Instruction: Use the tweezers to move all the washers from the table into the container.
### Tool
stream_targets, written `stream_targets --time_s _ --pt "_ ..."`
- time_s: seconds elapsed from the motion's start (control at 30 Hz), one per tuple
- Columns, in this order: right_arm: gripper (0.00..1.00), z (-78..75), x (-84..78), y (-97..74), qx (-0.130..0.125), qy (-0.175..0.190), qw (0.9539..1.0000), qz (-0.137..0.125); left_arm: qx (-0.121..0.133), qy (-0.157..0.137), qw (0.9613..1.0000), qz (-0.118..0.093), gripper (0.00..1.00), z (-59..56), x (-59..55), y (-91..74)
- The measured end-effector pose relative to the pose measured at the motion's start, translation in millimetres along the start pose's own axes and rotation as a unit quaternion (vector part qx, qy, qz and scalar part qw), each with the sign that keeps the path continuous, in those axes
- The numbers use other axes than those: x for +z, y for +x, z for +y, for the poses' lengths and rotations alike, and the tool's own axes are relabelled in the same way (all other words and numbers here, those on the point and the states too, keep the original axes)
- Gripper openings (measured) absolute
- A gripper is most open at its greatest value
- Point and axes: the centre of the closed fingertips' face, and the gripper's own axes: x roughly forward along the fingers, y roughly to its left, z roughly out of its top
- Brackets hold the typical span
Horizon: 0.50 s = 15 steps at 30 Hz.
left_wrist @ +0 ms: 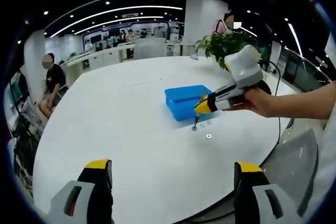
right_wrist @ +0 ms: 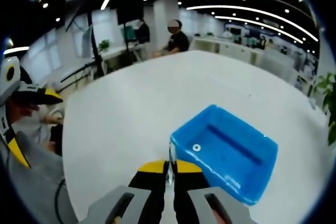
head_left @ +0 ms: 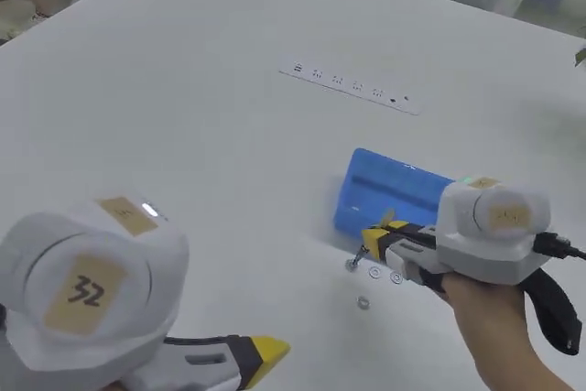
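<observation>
A: While hovering just by the blue container (head_left: pixel 394 191), got the right gripper (head_left: pixel 374 241) pinched tight on the tweezers (head_left: pixel 357 258), jaws closed w/ only the thin metal btwn. Points down at the table (head_left: pixel 183 135), tip right beside the loose washers (head_left: pixel 374 273).

B: Counting three of them there, near side of the container, close together. Spotted one washer (right_wrist: pixel 196 147) inside too, lying flat on the container floor.

A: Can't tell about anything nipped in the tweezer tips, too small and too blurry. Reads as the pick-up step, prob early on, w/ three left to shift.

B: And the left gripper (left_wrist: pixel 172 167)?

A: Wide open, holding nothing, low and well apart from the work.

B: Next move, imo: calls for tips straddling one washer's edge, gentle squeeze, lift, short carry over the rim, release. Thin flat rings on a smooth top, so apt to slide if nudged.

A: As for surface: big white table, plain, w/ a white power strip (head_left: pixel 348 86) farther back. Room: open-plan office, ceiling spotlights, potted plant (left_wrist: pixel 223 45) past the table edge, ppl seated at desks in the bkgd.
</observation>
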Motion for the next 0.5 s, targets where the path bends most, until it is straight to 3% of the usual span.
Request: stream_targets --time_s 0.17,0.5 --pt "0.0 -2.5 12.1 -10.3 0.002 0.006 0.9999 -0.016 -0.003 0.006 1.0 -0.001 0.99 -2.2 2.5 0.2" --pt "0.0 -11.0 44.1 -32.2 0.013 0.069 0.9955 -0.064 -0.019 0.012 0.9997 0.006 0.99 -11.1 0.4 2.0"
